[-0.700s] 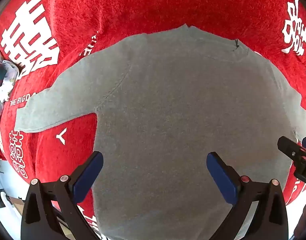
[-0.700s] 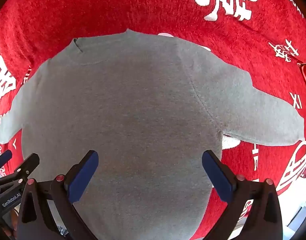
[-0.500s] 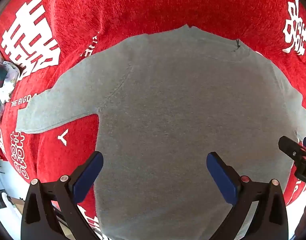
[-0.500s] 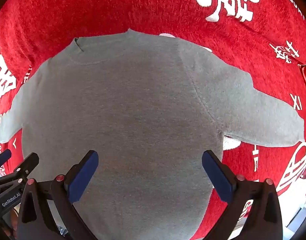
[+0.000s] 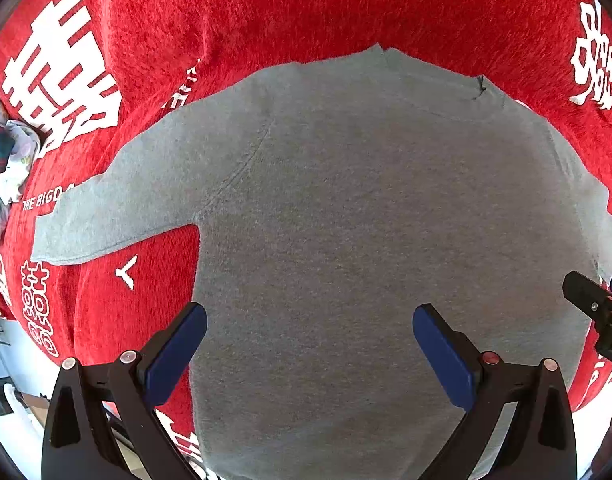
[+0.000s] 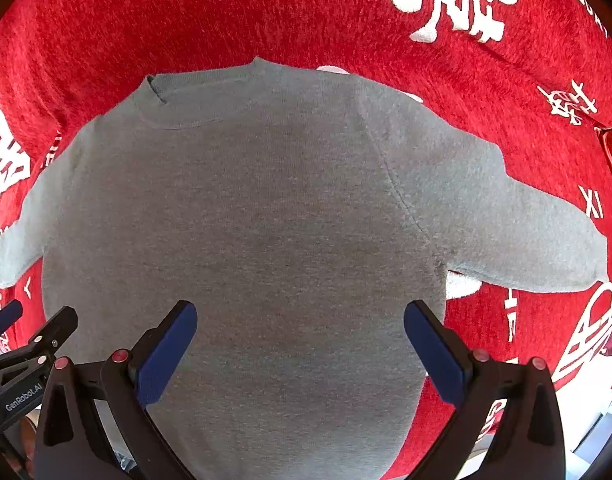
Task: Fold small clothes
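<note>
Grey sweater point(image 5: 346, 220): one, long-sleeved, spread flat on its surface with the neckline toward the top of the frame in both wrist views. It fills the centre of each picture. In the left wrist view one sleeve point(image 5: 117, 208) runs out to the left edge; in the right wrist view the other sleeve point(image 6: 518, 232) runs out to the right edge. Both sleeves lie straight and unfolded. Its hem is hidden at the bottom of both frames.

Red blanket point(image 5: 265, 12): fuzzy, printed with large white characters and small white lettering, lying under the sweater and showing on all sides of it.

Left gripper point(image 5: 310, 344): lower part of the left wrist view, pointing down at the sweater's lower body. Jaws wide apart, blue pads point(image 5: 173, 356) clear of the cloth, nothing between them.

Right gripper point(image 6: 301, 344): lower part of the right wrist view, also over the lower body. Jaws wide apart, nothing gripped. Its tip also shows at the right edge of the left wrist view.

Bundle of cloth point(image 5: 5, 160): pale and dark, crumpled, at the far left edge of the left wrist view, off the sweater.
</note>
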Demonstrator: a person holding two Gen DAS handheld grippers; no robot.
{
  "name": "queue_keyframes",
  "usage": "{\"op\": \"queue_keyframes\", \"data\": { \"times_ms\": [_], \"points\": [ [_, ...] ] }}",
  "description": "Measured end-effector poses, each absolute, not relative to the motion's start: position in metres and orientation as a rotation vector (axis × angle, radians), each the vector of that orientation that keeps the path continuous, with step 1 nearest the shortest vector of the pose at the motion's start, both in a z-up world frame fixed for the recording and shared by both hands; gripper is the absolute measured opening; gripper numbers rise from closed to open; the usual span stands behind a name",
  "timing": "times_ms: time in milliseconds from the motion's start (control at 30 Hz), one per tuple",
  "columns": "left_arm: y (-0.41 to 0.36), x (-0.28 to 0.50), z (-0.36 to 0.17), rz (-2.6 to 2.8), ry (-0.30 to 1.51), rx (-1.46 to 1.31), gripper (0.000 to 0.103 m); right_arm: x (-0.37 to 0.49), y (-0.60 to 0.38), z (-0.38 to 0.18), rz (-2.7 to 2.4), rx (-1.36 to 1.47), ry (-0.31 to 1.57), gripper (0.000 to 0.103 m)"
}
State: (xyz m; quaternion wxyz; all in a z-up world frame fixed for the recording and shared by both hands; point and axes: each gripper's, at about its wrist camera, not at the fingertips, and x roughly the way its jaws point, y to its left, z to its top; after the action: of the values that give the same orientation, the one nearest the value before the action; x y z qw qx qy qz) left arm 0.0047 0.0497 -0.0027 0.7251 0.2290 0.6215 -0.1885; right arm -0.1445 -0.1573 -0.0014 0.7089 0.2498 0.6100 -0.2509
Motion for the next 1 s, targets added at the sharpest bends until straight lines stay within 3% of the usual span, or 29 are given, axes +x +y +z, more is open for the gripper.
{"op": "queue_keyframes", "data": {
  "times_ms": [1000],
  "points": [
    [0.0523,0.0035,-0.0021,-0.408,1.36,0.514,0.103,-0.1449,-0.1535,-0.0025,-0.547,0.556,1.362,0.103]
  ]
}}
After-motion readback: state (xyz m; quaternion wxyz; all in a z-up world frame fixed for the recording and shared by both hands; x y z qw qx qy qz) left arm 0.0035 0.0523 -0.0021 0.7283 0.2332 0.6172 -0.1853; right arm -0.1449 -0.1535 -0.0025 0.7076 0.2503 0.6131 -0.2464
